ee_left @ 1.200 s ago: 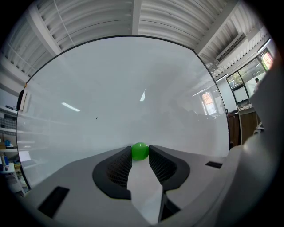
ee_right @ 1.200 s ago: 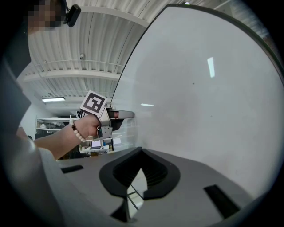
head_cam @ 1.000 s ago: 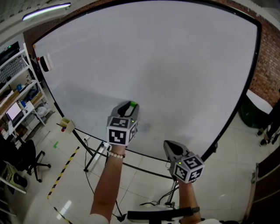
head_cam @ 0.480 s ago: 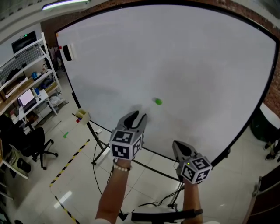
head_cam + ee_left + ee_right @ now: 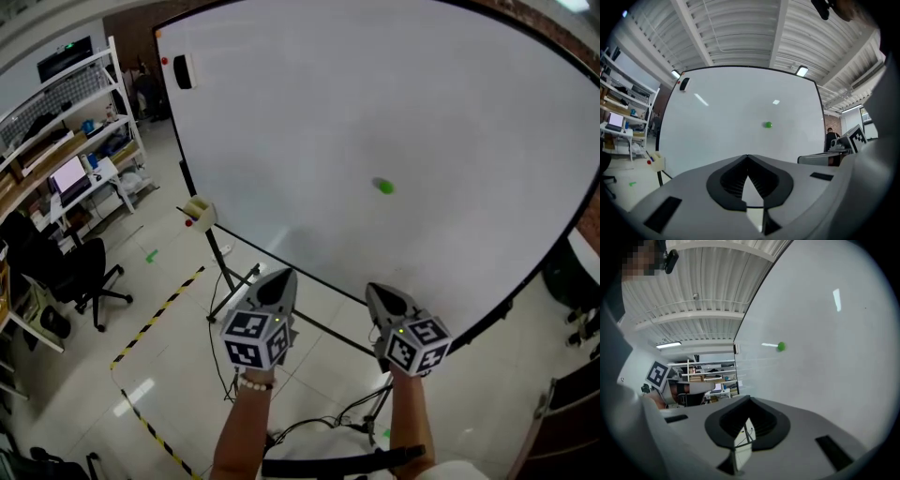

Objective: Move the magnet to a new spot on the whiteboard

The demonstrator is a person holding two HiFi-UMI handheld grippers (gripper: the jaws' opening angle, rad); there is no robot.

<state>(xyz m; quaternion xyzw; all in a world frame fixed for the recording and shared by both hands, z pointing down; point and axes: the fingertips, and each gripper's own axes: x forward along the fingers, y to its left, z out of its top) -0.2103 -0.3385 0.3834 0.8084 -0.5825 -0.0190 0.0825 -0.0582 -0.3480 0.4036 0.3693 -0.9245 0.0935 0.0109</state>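
Basically hands-off right now. At far left of the head view are shelving [image 5: 56,94] and an office chair [image 5: 80,272], neither in play. The whiteboard [image 5: 394,84] fills the rest, with an eraser [image 5: 183,71] stuck near its top-left corner and a yellow marker tray [image 5: 198,208] hanging at the lower-left edge. The left gripper [image 5: 279,278] sits low, in front of the board's bottom edge and well apart from the magnet. Its jaws have just been closing and stand tip to tip with nothing between them (the left gripper view shows only bare board through the gap behind the tips). The green magnet [image 5: 384,187] is stuck roughly mid-board, alone, touching neither gripper. The right gripper [image 5: 380,292] is also low, near the left one, with its jaws clenched and empty too. Read: the magnet is parked and released, so this looks like the back-off after placement, or a pause between moves. Whether that spot is the new one can't be told from this. If another move is wanted, the next step calls for opening one gripper's jaws and going in level at the magnet. Then pinch the small round body by its sides and pull it straight off against the magnetic hold rather than dragging it.
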